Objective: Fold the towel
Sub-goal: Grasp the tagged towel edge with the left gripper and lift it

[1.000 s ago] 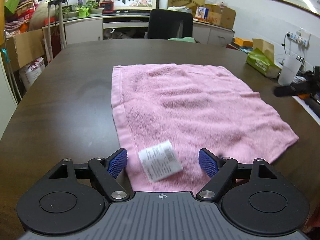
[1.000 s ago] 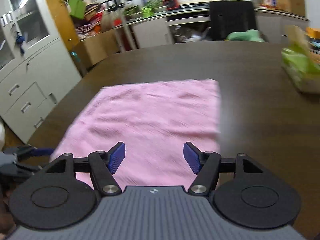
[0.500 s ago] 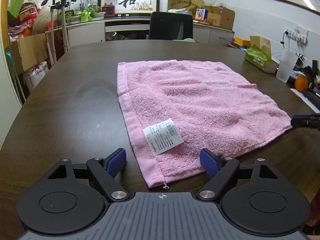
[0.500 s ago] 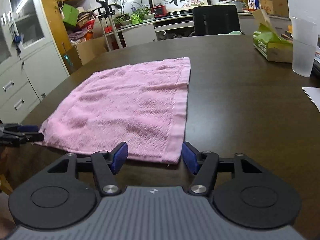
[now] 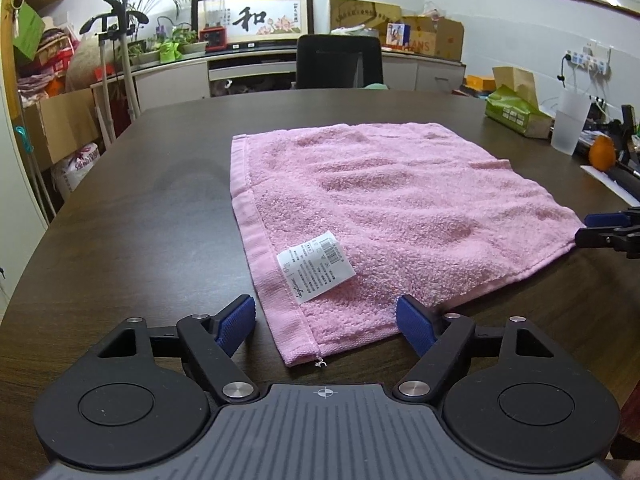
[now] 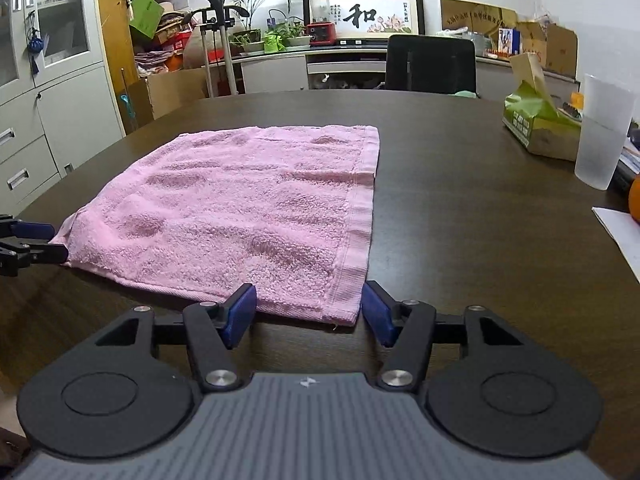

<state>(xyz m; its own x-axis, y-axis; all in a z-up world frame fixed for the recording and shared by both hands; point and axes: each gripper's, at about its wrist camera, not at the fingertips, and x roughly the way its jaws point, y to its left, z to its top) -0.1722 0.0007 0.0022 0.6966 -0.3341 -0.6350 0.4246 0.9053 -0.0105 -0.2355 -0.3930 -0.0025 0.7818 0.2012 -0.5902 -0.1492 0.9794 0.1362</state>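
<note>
A pink towel [image 5: 384,208] lies flat on the dark wooden table [image 5: 140,220], with a white label [image 5: 316,266] near its near left corner. My left gripper [image 5: 326,326] is open, its jaws either side of that near left corner. In the right wrist view the towel [image 6: 240,208] lies ahead, and my right gripper [image 6: 310,312] is open with its jaws either side of the near right corner. Each gripper's fingertips also show at the far corner in the other view, the right gripper [image 5: 600,230] and the left gripper [image 6: 36,242].
A green tissue box [image 6: 540,128] and a frosted plastic cup [image 6: 602,132] stand at the table's right side, with an orange [image 5: 602,154] and papers [image 6: 624,236] beside them. A black chair [image 5: 338,62] stands at the far edge. Cabinets and boxes line the walls.
Both grippers have drawn back toward the near edge of the towel; they were over the cloth and now frame its two near corners. The towel has settled flat.
</note>
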